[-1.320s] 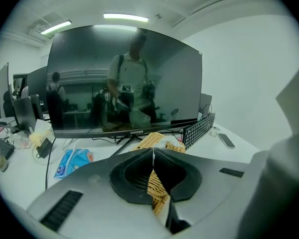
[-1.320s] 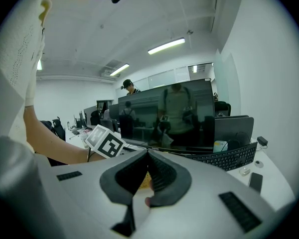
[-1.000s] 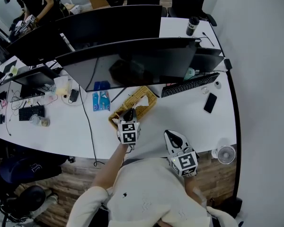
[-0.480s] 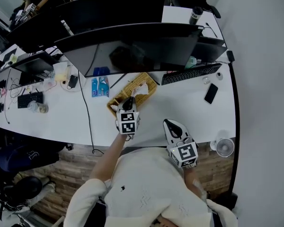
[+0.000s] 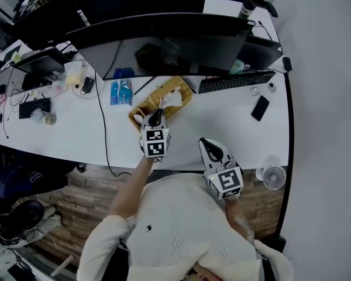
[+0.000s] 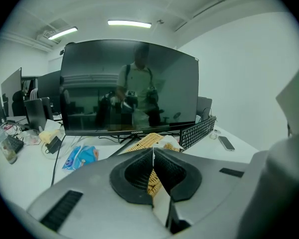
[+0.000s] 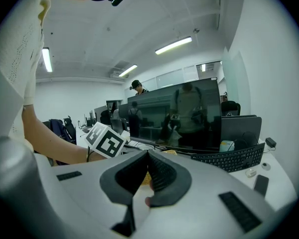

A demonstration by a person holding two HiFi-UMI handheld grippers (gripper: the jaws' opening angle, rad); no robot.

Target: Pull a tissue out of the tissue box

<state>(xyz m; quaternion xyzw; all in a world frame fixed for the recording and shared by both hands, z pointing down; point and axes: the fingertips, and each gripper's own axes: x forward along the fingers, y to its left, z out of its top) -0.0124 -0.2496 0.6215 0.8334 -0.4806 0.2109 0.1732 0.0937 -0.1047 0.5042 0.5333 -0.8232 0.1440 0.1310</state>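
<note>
The tissue [image 5: 173, 98] stands up out of the woven tissue box [image 5: 145, 106] on the table [image 5: 228, 124]. It is feather-light, limp and easily torn, so I judge a pinch on its upper edge and a straight, gentle pull best. The box looks light too and may lift with it. My left hand-held gripper [image 5: 156, 117] is pressed together, with a thin white sliver in its seam that I take for the tissue's edge. Only the left gripper view shows that sliver. Only the head view shows my right hand-held gripper [image 5: 210, 147] well apart from the box; its own view shows it pressed together on nothing.
</note>
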